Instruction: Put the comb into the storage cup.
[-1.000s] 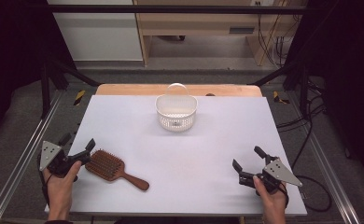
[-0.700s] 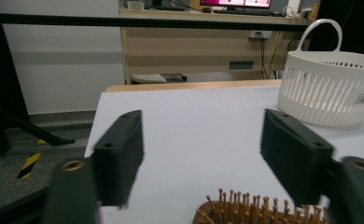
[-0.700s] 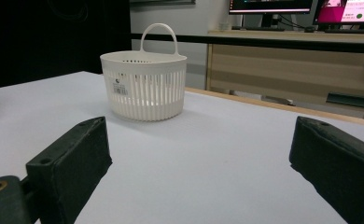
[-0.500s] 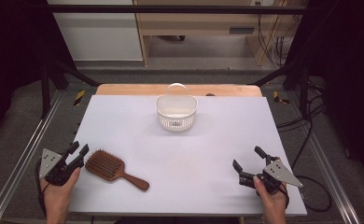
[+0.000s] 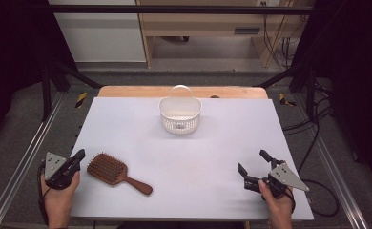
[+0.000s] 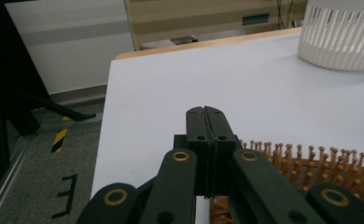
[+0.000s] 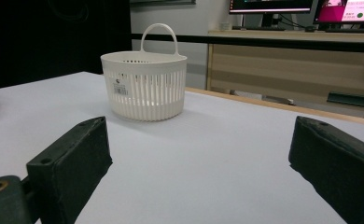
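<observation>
- The left gripper [image 5: 77, 160], at the lower left of the high view, is black with a grey three-cornered plate on top.
- The right gripper [image 5: 253, 164], at the lower right, has the same black build and grey plate; a black cable trails from it off the frame's lower right.
- In the left gripper view the black linkage arms carry brass-coloured pivot rings, and small screw holes mark the jaw blocks.
- In the right gripper view the jaws are thick, matte black blocks.

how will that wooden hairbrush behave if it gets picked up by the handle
The hairbrush looks rigid wood, so it likely won't flex. Its wide bristled head probably outweighs the slim handle, so it may droop head-down. Lying flat, it seems unlikely to roll.
</observation>
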Demonstrator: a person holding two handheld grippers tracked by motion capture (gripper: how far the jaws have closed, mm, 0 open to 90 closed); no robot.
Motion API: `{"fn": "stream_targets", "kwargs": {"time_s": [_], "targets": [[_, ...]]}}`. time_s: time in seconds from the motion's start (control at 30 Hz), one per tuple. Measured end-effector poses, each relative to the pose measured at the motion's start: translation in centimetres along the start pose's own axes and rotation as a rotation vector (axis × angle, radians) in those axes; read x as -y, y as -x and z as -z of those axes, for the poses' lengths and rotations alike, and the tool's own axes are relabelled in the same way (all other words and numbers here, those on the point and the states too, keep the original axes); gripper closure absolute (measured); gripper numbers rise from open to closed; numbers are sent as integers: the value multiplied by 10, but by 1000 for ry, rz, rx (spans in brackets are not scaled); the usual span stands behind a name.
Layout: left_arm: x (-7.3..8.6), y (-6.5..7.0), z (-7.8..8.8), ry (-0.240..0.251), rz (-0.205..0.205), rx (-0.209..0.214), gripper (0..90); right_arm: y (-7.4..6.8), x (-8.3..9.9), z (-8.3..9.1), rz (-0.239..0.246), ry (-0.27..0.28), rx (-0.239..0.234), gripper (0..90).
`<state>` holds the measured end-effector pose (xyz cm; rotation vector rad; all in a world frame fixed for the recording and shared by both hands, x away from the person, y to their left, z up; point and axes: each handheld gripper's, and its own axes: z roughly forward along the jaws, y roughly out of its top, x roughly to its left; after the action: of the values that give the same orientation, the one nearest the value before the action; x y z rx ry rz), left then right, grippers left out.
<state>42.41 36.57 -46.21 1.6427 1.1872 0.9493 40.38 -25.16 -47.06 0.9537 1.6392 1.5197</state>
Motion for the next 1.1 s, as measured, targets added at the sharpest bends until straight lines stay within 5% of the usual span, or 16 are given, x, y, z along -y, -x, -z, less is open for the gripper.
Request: {"fn": "stream_targets", "kwargs": {"time_s": [0.13, 0.2, 0.3, 0.77, 1.1], "targets": [[4, -4, -4, -62, 13, 0, 896, -1, 0, -1, 8, -7, -4, 54], [9, -5, -10, -145, -6, 15, 895, -2, 0, -1, 10, -9, -6, 54], [11, -3, -14, -190, -25, 20, 895, -1, 0, 0, 6, -8, -5, 53], [6, -8, -10, -228, 36, 28, 896, -1, 0, -1, 3, -7, -11, 52], [7, -3, -22, -307, -39, 21, 897, -2, 1, -1, 1, -8, -14, 51]]}}
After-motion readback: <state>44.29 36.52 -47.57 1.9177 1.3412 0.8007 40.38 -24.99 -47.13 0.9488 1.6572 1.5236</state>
